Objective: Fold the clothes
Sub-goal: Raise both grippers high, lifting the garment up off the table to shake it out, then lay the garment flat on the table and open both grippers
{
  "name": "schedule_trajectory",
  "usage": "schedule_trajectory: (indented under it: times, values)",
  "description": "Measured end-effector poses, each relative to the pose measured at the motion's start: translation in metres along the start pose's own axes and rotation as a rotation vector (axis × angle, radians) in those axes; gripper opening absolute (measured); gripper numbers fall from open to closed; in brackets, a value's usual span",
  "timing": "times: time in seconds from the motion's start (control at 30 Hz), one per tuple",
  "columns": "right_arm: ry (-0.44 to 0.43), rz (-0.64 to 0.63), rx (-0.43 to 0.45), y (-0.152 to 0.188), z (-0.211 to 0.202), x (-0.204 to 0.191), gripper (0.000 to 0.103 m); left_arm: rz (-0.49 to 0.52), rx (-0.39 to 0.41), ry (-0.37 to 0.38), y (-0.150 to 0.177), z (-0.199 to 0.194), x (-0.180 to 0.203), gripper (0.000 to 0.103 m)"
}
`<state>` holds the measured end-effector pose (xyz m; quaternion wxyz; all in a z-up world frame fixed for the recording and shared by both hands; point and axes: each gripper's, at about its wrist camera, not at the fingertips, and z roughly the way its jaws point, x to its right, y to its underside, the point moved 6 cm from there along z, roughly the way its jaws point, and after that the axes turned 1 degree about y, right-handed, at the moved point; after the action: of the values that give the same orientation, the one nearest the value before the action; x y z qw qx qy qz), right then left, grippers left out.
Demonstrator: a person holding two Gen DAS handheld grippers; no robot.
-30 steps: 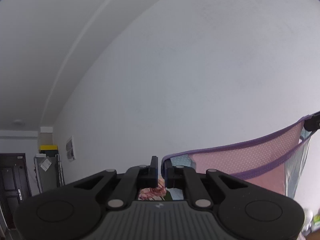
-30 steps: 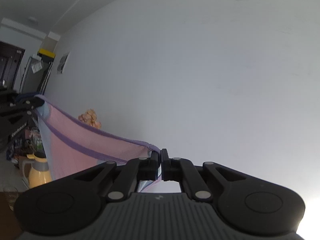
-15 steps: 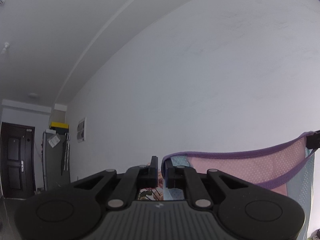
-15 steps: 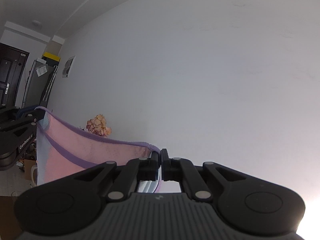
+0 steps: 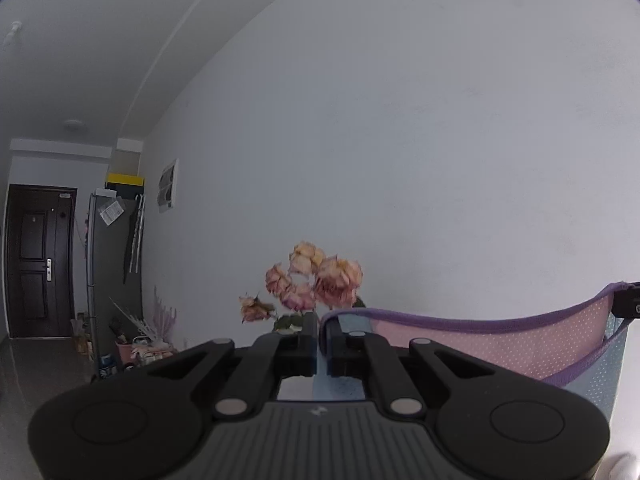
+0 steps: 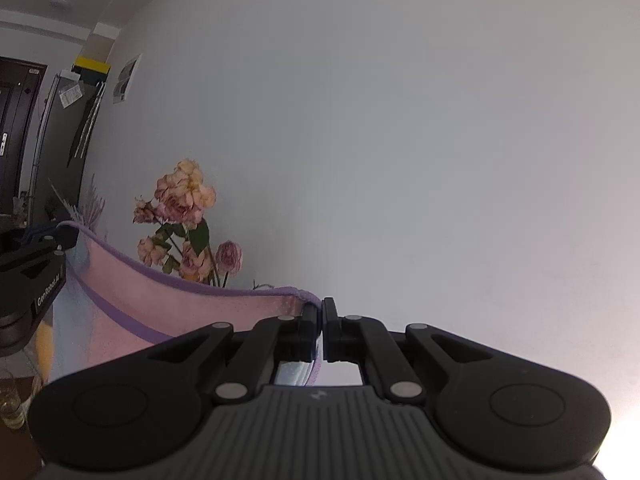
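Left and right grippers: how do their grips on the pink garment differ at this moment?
The left gripper clamps the purple-trimmed edge of the pink garment with pale blue dotted fabric showing under its jaws; the right gripper shows only a thin fold between its fingers. From the left gripper the edge runs off to the right; from the right gripper it runs left. Both are shut on the garment's top edge, holding it up between them.

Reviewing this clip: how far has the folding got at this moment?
Done: the pink garment with purple trim is lifted and spread. In hand: the left gripper and the right gripper are each shut on a top corner, so the purple edge sags between them in front of the flowers. Left: no fold shows; the cloth has yet to be laid down and folded. No folding surface is in view.
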<state>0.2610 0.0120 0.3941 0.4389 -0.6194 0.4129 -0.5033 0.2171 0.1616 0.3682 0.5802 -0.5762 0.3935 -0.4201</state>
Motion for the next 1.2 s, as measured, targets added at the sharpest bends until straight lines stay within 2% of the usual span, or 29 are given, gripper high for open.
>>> schedule_trajectory:
  times: [0.13, 0.23, 0.3, 0.4, 0.5, 0.63, 0.77, 0.87, 0.97, 1.07, 1.2]
  values:
    - [0.034, 0.019, 0.12, -0.041, 0.003, 0.014, 0.002, -0.053, 0.098, 0.013, -0.042, 0.006, -0.006, 0.003]
    - [0.025, 0.014, 0.188, -0.052, -0.005, 0.02, 0.002, -0.05, 0.155, 0.017, -0.053, -0.01, -0.006, 0.003]
    - [0.013, -0.005, 0.205, -0.043, -0.01, 0.019, 0.002, -0.036, 0.175, 0.033, -0.043, -0.023, -0.004, 0.003]
    - [-0.03, -0.038, 0.2, -0.014, -0.018, 0.012, 0.002, -0.015, 0.164, 0.056, -0.005, -0.047, -0.003, 0.003]
    - [-0.075, -0.092, 0.185, 0.031, -0.036, -0.001, 0.002, 0.011, 0.137, 0.081, 0.045, -0.085, -0.006, 0.003]
    - [-0.158, -0.133, 0.136, 0.116, -0.086, -0.015, 0.002, 0.031, 0.07, 0.126, 0.131, -0.147, -0.018, 0.003]
    - [-0.244, -0.163, 0.02, 0.226, -0.144, -0.031, 0.002, 0.076, -0.089, 0.185, 0.232, -0.217, -0.02, 0.004]
    - [-0.305, -0.174, -0.094, 0.311, -0.198, -0.04, 0.002, 0.116, -0.216, 0.199, 0.296, -0.256, -0.024, 0.004]
    - [-0.345, -0.162, -0.215, 0.379, -0.238, -0.049, 0.002, 0.155, -0.339, 0.215, 0.355, -0.292, -0.028, 0.004]
    - [-0.352, -0.148, -0.313, 0.424, -0.27, -0.051, 0.002, 0.183, -0.404, 0.234, 0.386, -0.311, -0.038, 0.004]
    - [-0.34, -0.116, -0.38, 0.455, -0.298, -0.046, 0.002, 0.199, -0.423, 0.248, 0.39, -0.333, -0.046, 0.004]
